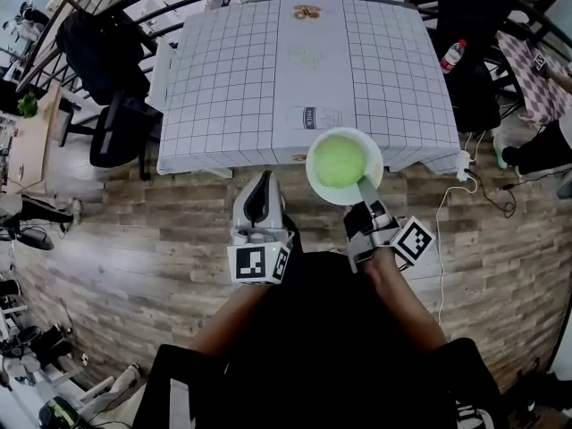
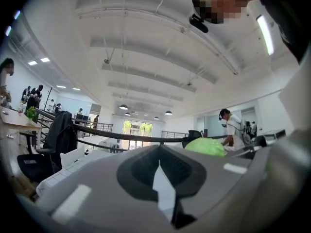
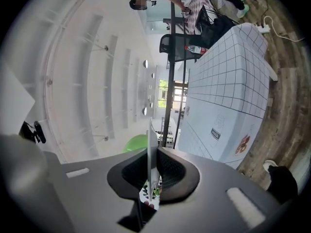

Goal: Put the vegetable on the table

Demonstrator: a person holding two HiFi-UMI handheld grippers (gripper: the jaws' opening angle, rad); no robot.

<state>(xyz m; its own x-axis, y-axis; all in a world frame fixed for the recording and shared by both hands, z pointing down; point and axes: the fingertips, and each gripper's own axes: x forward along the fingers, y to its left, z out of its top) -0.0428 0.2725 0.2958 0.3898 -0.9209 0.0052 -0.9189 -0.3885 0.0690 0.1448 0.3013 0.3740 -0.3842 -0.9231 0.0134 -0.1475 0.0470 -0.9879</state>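
Note:
A round pale green vegetable (image 1: 340, 164) lies in a white bowl (image 1: 315, 175). My right gripper (image 1: 365, 186) is shut on the bowl's near rim and holds it in the air at the near edge of the table (image 1: 232, 79), which has a grid-pattern cloth. In the right gripper view the thin white rim (image 3: 148, 144) stands edge-on between the jaws, the vegetable (image 3: 137, 142) shows behind it, and the table (image 3: 228, 81) is ahead. My left gripper (image 1: 262, 186) is beside the bowl, shut and empty. From it the vegetable (image 2: 205, 146) shows to the right.
Black office chairs (image 1: 116, 105) stand left of the table. A dark chair (image 1: 469, 52) with a bottle (image 1: 453, 55) stands at its right. A power strip with cables (image 1: 465, 164) lies on the wooden floor by the right corner. A dark railing curves behind the table.

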